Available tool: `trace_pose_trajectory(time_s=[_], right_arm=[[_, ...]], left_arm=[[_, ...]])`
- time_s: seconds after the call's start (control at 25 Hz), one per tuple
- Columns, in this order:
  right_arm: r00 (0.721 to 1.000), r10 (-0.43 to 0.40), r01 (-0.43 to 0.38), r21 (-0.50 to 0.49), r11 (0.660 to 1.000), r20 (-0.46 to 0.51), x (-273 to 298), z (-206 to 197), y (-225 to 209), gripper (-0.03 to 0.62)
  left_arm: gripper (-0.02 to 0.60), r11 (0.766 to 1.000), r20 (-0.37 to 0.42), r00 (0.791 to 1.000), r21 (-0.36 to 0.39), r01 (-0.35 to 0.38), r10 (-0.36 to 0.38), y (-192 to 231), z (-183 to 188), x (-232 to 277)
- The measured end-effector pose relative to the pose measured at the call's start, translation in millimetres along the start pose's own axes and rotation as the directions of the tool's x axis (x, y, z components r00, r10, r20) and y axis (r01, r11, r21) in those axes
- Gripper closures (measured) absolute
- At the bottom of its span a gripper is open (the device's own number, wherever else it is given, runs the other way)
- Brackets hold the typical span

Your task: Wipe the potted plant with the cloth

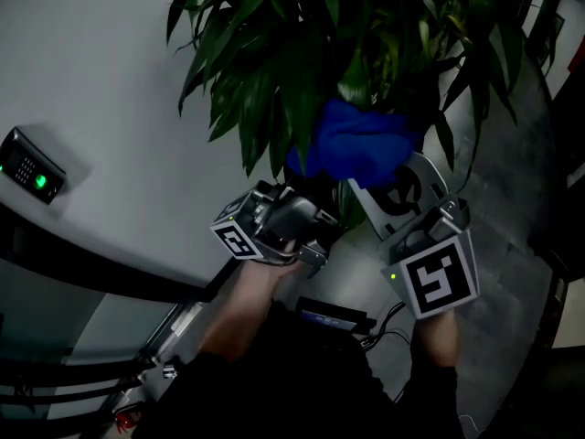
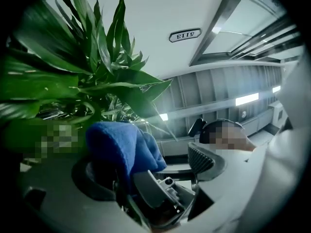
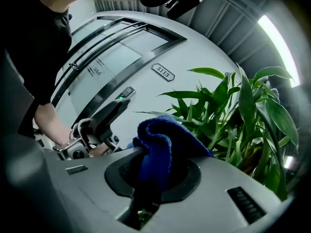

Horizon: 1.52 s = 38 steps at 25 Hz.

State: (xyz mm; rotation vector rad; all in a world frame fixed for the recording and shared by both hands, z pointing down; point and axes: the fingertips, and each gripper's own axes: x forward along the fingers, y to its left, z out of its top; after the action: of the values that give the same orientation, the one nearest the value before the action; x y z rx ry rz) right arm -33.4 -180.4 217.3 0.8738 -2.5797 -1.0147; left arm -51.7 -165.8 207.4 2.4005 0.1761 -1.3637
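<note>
Right gripper view: shows the right gripper (image 3: 154, 176) clamped on a bunched fold of the blue cloth (image 3: 163, 140), loose end standing up past the jaws. Looks soft, light and limp; should drape over foliage rather than shove it, and probably needs no better hold than this pinch at the fold. Puts the potted plant (image 3: 243, 115) just ahead and to the right of those jaws, its leaves (image 1: 274, 90) close around the cloth; touching or not, impossible to tell. Reads them as thin, bendy and easy to crease, so likely best backed from underneath. Finds the left gripper (image 1: 311, 231) just left of the right one, jaws seemingly apart with nothing between. Keeps the pot itself out of sight. Places a wall keypad (image 1: 32, 172) with a green light well off to the left and a door number plate (image 3: 163, 73) beyond; counts crowded foliage as the only real obstacle.
</note>
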Motion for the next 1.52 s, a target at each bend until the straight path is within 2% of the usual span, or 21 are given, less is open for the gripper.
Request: trace_pose_trajectory(time_s=[0.28, 0.72, 0.92, 1.08, 1.16, 1.24, 1.32, 1.4, 1.48, 1.52], right_arm=[[0.998, 0.055, -0.055, 0.002, 0.998, -0.001, -18, -9, 37, 0.519], [0.994, 0.111, -0.111, -0.029, 0.993, -0.007, -39, -22, 67, 0.519], [0.981, 0.193, -0.194, -0.028, 0.981, -0.030, -49, -31, 86, 0.519], [0.974, 0.228, -0.228, -0.003, 0.974, -0.003, -72, -11, 71, 0.519], [0.982, 0.181, -0.183, 0.030, 0.983, 0.060, -87, 10, 50, 0.519], [0.986, 0.067, -0.077, 0.056, 0.996, 0.151, -101, 36, 19, 0.519], [0.964, -0.081, 0.065, 0.071, 0.995, 0.252, -113, 66, -17, 0.518], [0.924, -0.199, 0.185, 0.075, 0.980, 0.325, -120, 90, -48, 0.519], [0.902, -0.248, 0.250, 0.040, 0.967, 0.353, -114, 107, -65, 0.519], [0.904, -0.246, 0.260, 0.006, 0.966, 0.350, -106, 113, -69, 0.519]], left_arm=[[0.133, 0.999, 0.055, 0.998, -0.043, 0.006, -0.003, -6, 2, -7], [0.133, 1.000, 0.052, 0.999, -0.014, -0.004, 0.004, -15, -3, 9], [0.133, 1.000, 0.043, 0.999, 0.006, -0.023, 0.022, -13, -6, 10], [0.133, 0.999, 0.038, 0.999, 0.011, -0.031, 0.031, -12, -7, 11], [0.133, 0.999, 0.034, 0.999, 0.014, -0.029, 0.029, -14, -6, 12], [0.133, 1.000, 0.032, 0.999, 0.017, -0.025, 0.025, -16, -4, 13], [0.133, 1.000, 0.034, 0.999, 0.021, -0.021, 0.020, -18, -2, 14], [0.133, 1.000, 0.039, 0.999, 0.024, -0.015, 0.014, -19, 1, 15], [0.133, 1.000, 0.044, 0.999, 0.029, -0.006, 0.005, -23, 3, 15], [0.133, 0.999, 0.048, 0.999, 0.033, -0.002, 0.001, -24, 4, 15]])
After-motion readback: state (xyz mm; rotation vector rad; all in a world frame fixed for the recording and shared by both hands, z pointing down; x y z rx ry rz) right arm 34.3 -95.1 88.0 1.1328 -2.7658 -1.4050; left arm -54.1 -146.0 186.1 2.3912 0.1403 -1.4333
